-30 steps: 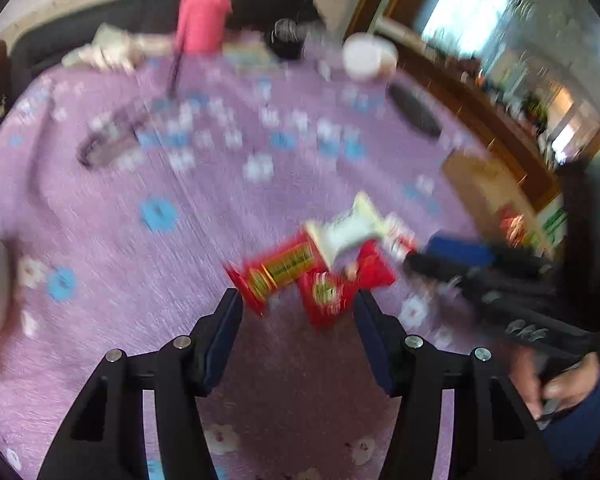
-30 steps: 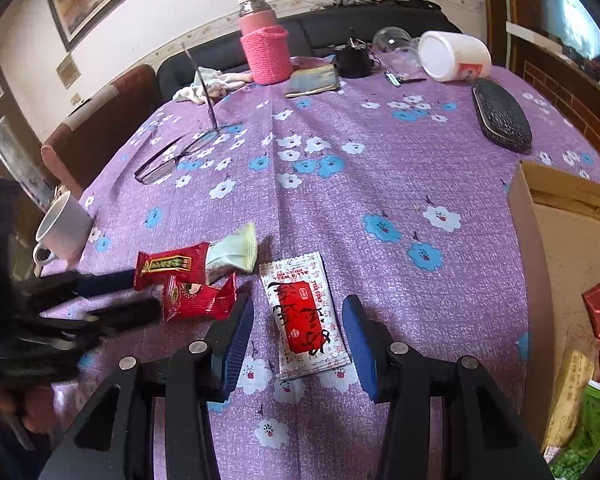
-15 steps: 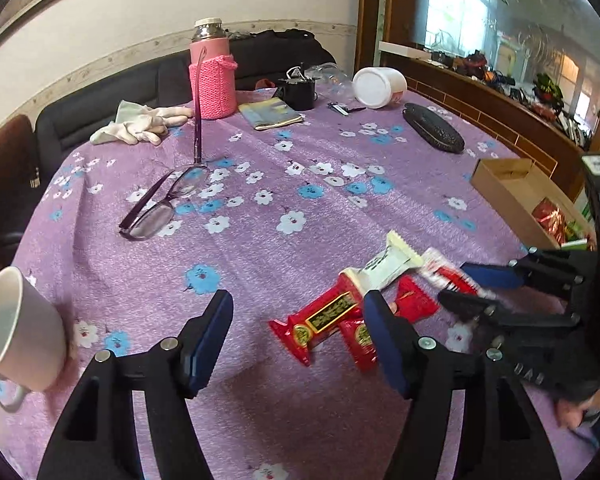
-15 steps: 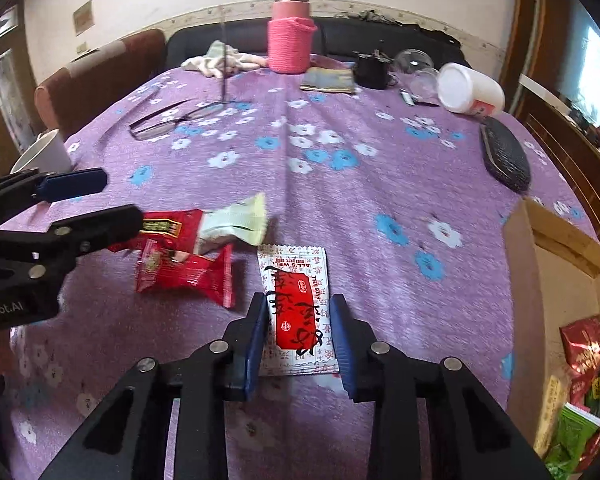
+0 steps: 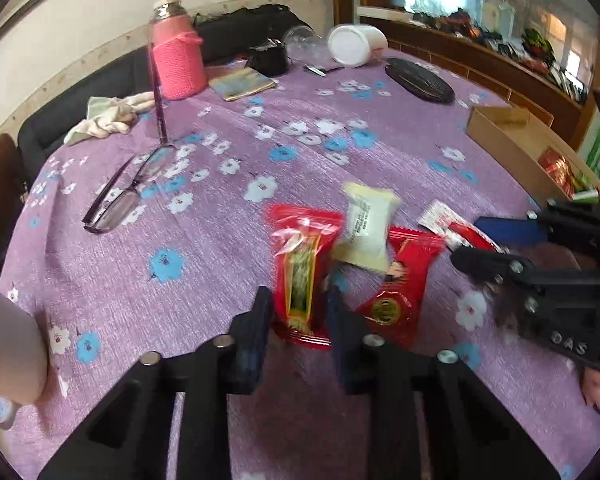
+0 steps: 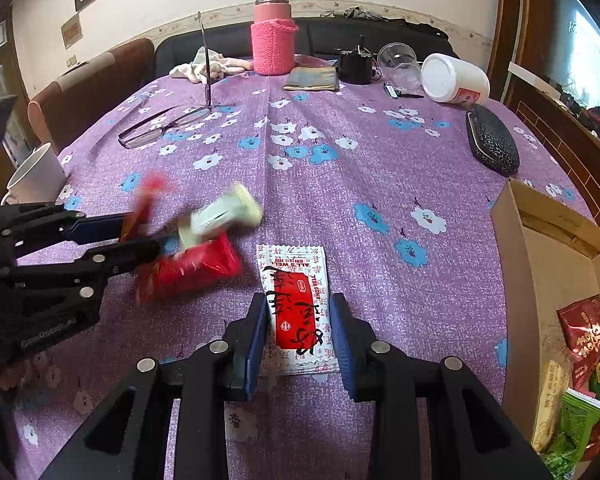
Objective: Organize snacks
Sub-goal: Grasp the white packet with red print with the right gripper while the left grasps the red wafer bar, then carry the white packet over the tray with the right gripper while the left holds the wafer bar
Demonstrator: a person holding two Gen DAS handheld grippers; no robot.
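- Since the earlier frames, the left gripper [image 5: 298,312] has come down onto the pile of snacks, and its jaws have just been closing; now the long red snack packet [image 5: 302,268] stands between them and the pads press on its lower end.
- Just to the right of this gripper lies a second red packet [image 5: 400,276], and a pale cream packet [image 5: 370,226] leans over both red ones; in the right wrist view all three look blurred.
- Farther to the left of the left gripper is a white mug [image 5: 8,352], and ahead of it a pair of glasses [image 5: 128,192] on the purple flowered tablecloth [image 5: 220,260].
- Compared with a second ago, the right gripper [image 6: 300,328] is narrower: its jaws have closed on the white and red sachet [image 6: 296,304], one blue pad at each long edge.
- This sachet lies flat on the cloth, just right of the pile.
- To the right of the right gripper stands an open cardboard box [image 6: 540,248] with more snack packets [image 6: 580,332] inside.
- Far ahead I see a pink knitted flask [image 6: 274,36], a white jar on its side [image 6: 452,78] and a dark glasses case [image 6: 492,144].
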